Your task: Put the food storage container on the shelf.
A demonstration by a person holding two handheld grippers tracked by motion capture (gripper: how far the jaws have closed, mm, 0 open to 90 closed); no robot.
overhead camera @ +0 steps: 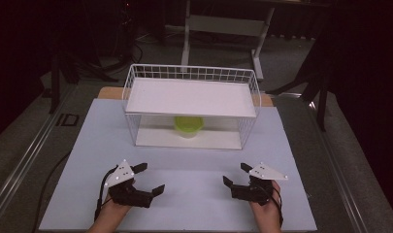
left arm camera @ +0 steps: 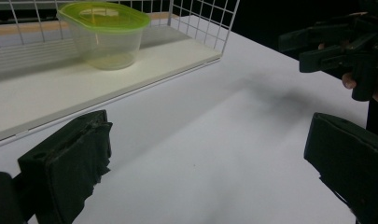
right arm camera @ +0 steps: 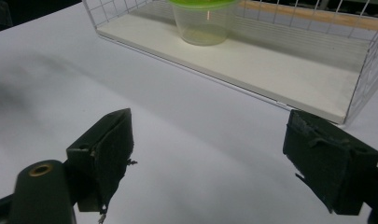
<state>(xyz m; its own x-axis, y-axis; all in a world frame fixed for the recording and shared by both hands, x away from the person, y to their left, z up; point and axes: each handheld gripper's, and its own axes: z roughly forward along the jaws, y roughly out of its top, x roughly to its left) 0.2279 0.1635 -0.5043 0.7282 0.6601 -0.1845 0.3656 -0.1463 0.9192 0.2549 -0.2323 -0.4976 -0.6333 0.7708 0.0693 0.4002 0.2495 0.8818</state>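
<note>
The table (overhead camera: 291,160) is the biggest thing here: pale white-blue top, dim room w/ dark floor around it. Toward its far side sits a white wire rack (overhead camera: 191,73) w/ two levels: a white upper shelf (overhead camera: 191,97) and a white base board (overhead camera: 155,138) underneath, mesh walls at back & sides, front open toward the person.

On the base board, roughly centre, under the shelf, stands a tub (overhead camera: 188,126): clear plastic, green lid on, upright. Left gripper view shows it (left arm camera: 105,35) near the rack's back mesh; right gripper view catches it (right arm camera: 203,21) at the top edge, lid partly cut off.

Nearer the person, both grippers sit low over bare tabletop, well apart from each other and from the rack. Left gripper (overhead camera: 150,178): jaws spread wide, nothing between them, grey plate on top, hand behind it at the frame bottom. Right gripper (overhead camera: 237,174): jaws also wide apart, empty, grey plate on top. In the left gripper view the right gripper (left arm camera: 333,49) shows at upper right, fingers (left arm camera: 350,81) wrapped on it.
</note>
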